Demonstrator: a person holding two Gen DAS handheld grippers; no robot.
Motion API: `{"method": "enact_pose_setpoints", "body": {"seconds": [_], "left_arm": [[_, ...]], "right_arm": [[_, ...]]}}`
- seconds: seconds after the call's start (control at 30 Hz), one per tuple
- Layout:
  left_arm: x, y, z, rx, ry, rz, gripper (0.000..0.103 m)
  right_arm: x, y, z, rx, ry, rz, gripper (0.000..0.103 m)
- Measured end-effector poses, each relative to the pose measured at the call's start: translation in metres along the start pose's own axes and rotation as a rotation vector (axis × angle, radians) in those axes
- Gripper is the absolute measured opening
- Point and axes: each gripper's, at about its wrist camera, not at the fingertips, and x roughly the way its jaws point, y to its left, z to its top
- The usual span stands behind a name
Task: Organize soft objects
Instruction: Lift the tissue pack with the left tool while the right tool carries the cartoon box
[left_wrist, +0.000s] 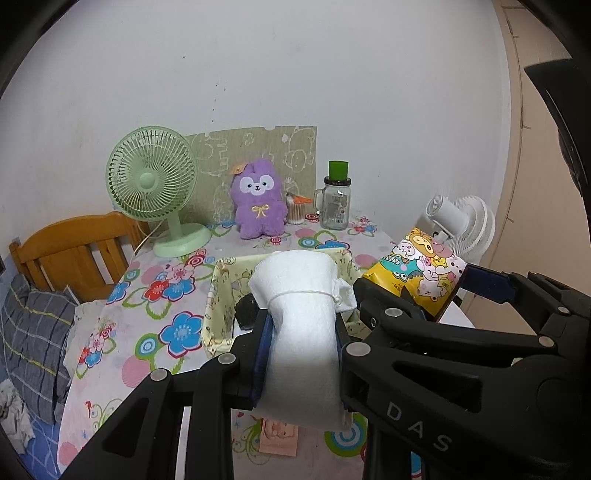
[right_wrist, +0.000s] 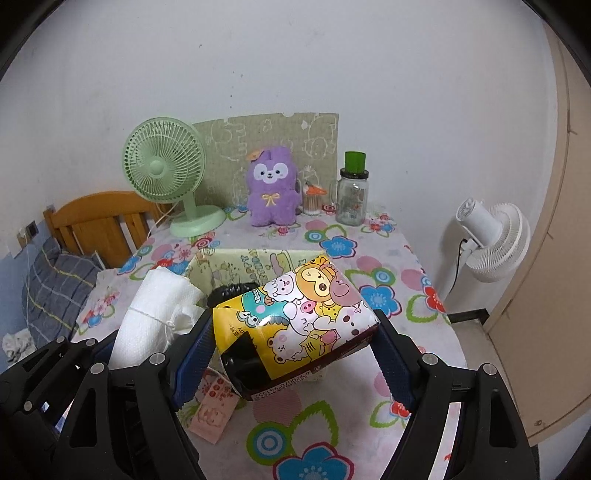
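The left hand-held gripper (left_wrist: 301, 328) clamps a white towel roll (left_wrist: 301, 317) at frame centre; the right hand-held gripper (right_wrist: 295, 354) holds a cartoon-printed tissue pack (right_wrist: 295, 317) above the bench (right_wrist: 317, 417). Only the right view shows the pack's black underside.

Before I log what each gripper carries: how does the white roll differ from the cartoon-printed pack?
The white roll is plain, cylindrical and tied round with thin string; the cartoon pack is blocky, glossy and printed with animals on yellow. The left gripper pinches the roll narrowly, while the right gripper spans the wider pack. Both are held above the floral tablecloth, in front of the yellow basket.
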Motion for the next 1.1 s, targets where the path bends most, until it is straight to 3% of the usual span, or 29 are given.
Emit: {"method": "enact_pose_setpoints", "body": {"seconds": [1.1], "left_arm": [[0.067, 0.02, 0.039, -0.012, 0.017, 0.019, 0.031]], "right_arm": [[0.07, -0.002, 0.05, 0.019, 0.018, 0.061, 0.082]]}}
